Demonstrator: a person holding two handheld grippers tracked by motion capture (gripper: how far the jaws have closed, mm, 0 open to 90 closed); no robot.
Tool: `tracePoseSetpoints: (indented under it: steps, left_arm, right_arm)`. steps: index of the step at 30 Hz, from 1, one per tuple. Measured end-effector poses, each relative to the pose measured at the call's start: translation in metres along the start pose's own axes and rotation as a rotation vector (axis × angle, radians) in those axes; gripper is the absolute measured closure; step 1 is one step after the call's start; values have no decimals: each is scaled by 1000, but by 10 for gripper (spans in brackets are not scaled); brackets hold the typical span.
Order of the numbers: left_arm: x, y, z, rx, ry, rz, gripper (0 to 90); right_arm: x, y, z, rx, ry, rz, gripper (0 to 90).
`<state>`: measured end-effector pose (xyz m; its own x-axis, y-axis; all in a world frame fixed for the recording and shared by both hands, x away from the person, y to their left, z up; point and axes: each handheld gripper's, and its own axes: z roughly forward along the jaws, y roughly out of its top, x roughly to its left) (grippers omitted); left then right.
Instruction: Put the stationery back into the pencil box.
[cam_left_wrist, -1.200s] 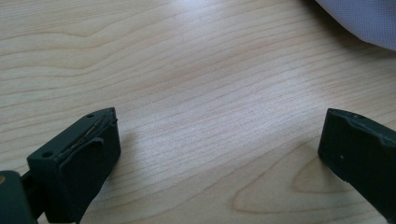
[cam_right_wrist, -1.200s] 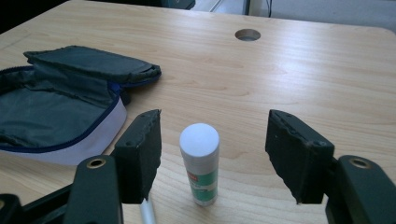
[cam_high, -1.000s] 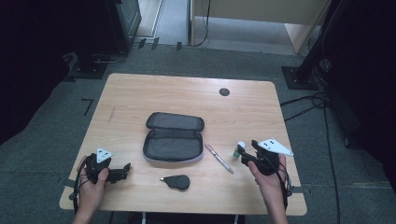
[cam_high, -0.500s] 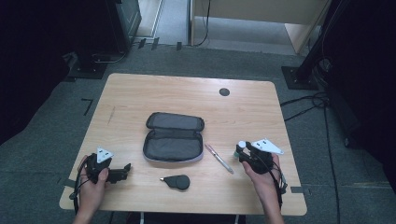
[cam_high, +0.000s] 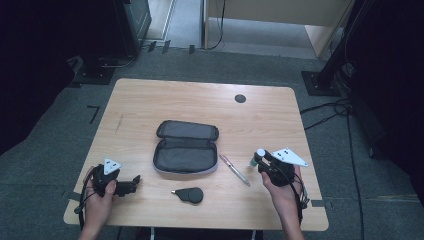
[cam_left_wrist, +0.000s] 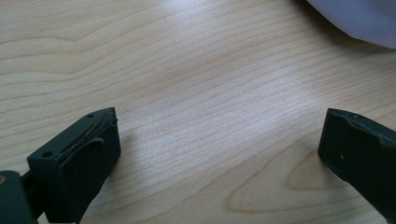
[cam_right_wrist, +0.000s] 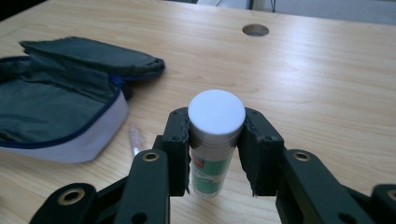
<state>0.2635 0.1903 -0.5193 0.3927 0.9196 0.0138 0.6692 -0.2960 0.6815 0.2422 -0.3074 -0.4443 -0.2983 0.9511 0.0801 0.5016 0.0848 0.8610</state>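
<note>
Near the right edge of the wooden bench (cam_high: 150, 100), the right hand-held gripper (cam_right_wrist: 217, 140) had just squeezed shut around the small white-capped green tube (cam_right_wrist: 215, 140), not yet in the open grey zip pouch (cam_high: 186, 147), while the left hand-held gripper (cam_left_wrist: 219, 154) waited open, holding nothing.

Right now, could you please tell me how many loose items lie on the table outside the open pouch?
2: a pen right of the pouch, a black fob before it.

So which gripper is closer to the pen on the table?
Right. The right gripper sits just right of the pen, fingers closed on a white-capped tube; the left gripper is far across the table.
</note>
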Motion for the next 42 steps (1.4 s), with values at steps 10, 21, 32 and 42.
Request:
tracePoseSetpoints:
  steps: [10,21,32,42]
  left_arm:
    - [0,0,0,1,0,1,0]
    - [0,0,0,1,0,-1,0]
    - [0,0,0,-1,-5,5,0]
    - [0,0,0,0,-10,9,0]
  right_arm:
    - [27,24,-6,-33,63,-29,656]
    - [56,42,5,-40,128,-60,657]
    - [88,53,21,-34,183,-101,656]
    - [113,54,41,-6,217,-132,657]
